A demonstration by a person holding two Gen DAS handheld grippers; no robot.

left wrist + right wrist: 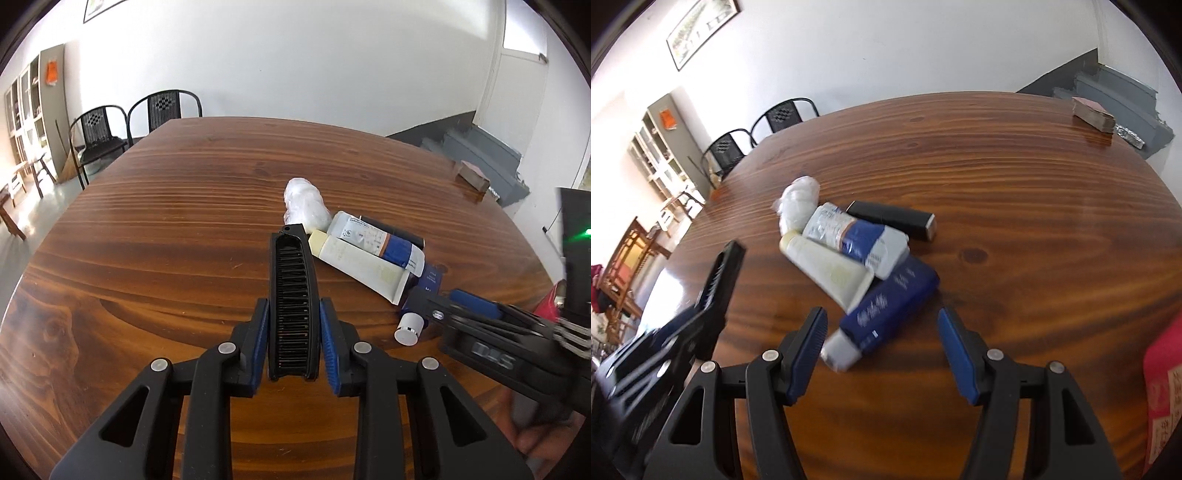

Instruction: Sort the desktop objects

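1. One black folding comb [293, 306] is clamped between the blue pads of the left hand-held gripper [293, 332], lifted off the wooden surface [166, 221], its long axis pointing away from the camera.
2. The right hand-held gripper [882, 347] is seen with jaws apart and nothing pressed between its pads; it hangs just above the capped end of the dark blue tube [890, 306].
3. Three tubes are counted in one pile at mid-surface: the dark blue tube, one cream tube [827, 269] and one white-and-blue tube [849, 232], stacked across each other.
4. One black rectangular case [894, 218] lies touching the far side of the pile.
5. One white crumpled plastic bundle [798, 201] lies at the pile's far left end.
6. One stack of cards [1093, 112] is seen well apart, at the far right edge.
7. Two black chairs [125, 122] stand beyond the surface.
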